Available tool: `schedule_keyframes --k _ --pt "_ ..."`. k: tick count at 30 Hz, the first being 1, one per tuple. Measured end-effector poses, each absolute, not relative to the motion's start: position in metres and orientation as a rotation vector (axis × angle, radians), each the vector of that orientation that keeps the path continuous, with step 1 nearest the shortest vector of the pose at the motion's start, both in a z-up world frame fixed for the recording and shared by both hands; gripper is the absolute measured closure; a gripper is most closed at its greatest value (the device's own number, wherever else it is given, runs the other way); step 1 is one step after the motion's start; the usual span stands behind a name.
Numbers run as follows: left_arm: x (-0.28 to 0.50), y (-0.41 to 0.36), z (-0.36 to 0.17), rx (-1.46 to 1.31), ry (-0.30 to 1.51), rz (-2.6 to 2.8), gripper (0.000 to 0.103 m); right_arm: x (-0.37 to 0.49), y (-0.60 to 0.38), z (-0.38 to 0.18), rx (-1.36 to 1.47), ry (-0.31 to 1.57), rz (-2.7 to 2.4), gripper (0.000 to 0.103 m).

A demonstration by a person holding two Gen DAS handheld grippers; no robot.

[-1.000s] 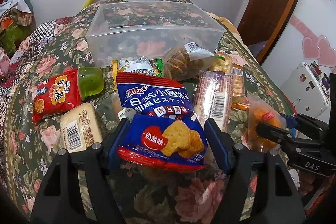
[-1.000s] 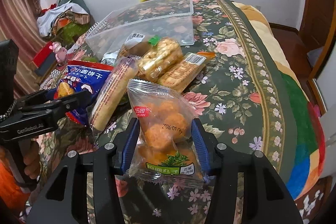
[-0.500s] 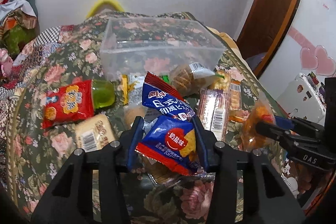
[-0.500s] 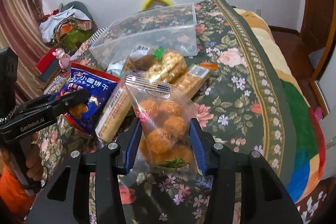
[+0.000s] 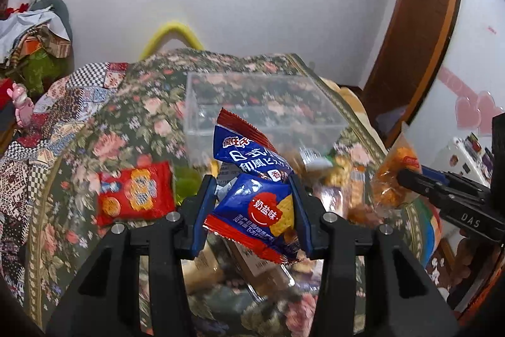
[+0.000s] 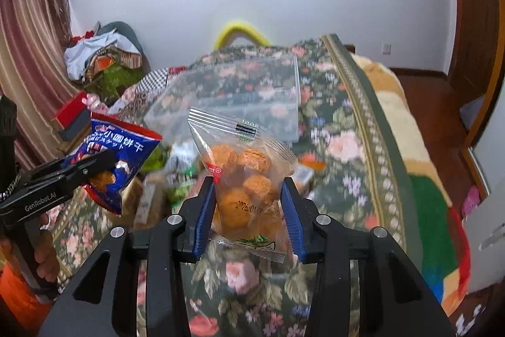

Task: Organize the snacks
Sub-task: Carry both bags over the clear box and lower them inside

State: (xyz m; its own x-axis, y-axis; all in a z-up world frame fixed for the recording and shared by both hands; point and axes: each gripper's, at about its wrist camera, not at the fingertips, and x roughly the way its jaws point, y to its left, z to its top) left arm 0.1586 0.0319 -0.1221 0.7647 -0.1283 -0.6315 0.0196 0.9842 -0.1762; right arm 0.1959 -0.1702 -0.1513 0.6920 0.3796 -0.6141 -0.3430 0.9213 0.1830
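Note:
My left gripper (image 5: 252, 210) is shut on a blue biscuit packet (image 5: 255, 191) with red ends, lifted above the floral table; it also shows in the right wrist view (image 6: 116, 160). My right gripper (image 6: 249, 210) is shut on a clear bag of orange round snacks (image 6: 243, 176), also lifted; this bag shows at the right in the left wrist view (image 5: 394, 176). The clear plastic box (image 5: 262, 109) stands open behind both, seen too in the right wrist view (image 6: 240, 93).
A red snack packet (image 5: 135, 191) lies left of my left gripper. Several more packets (image 5: 344, 182) lie blurred between the grippers in front of the box. The table's right edge (image 6: 394, 147) drops to a wooden floor.
Both grippers closed on their packets and lifted them off the table, moving up and toward the clear box.

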Motion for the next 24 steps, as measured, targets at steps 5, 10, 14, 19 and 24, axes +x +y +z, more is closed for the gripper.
schedule_keyframes --k 5,10,14,19,24 --pt "0.171 0.044 -0.108 -0.153 0.655 -0.049 0.057 0.207 -0.164 -0.132 0.034 0.628 0.394 0.065" --pt "0.186 0.054 -0.096 -0.151 0.628 -0.028 0.057 0.222 -0.158 -0.119 0.024 0.581 0.388 0.065" --pt "0.202 0.058 -0.086 -0.158 0.607 -0.031 0.057 0.234 -0.152 -0.111 0.009 0.552 0.377 0.065" --pt "0.227 0.058 -0.079 -0.144 0.588 -0.02 0.057 0.249 -0.146 -0.11 -0.006 0.54 0.369 0.065" --pt "0.26 0.062 -0.087 -0.164 0.613 0.005 0.057 0.267 -0.14 -0.112 -0.025 0.539 0.365 0.065"
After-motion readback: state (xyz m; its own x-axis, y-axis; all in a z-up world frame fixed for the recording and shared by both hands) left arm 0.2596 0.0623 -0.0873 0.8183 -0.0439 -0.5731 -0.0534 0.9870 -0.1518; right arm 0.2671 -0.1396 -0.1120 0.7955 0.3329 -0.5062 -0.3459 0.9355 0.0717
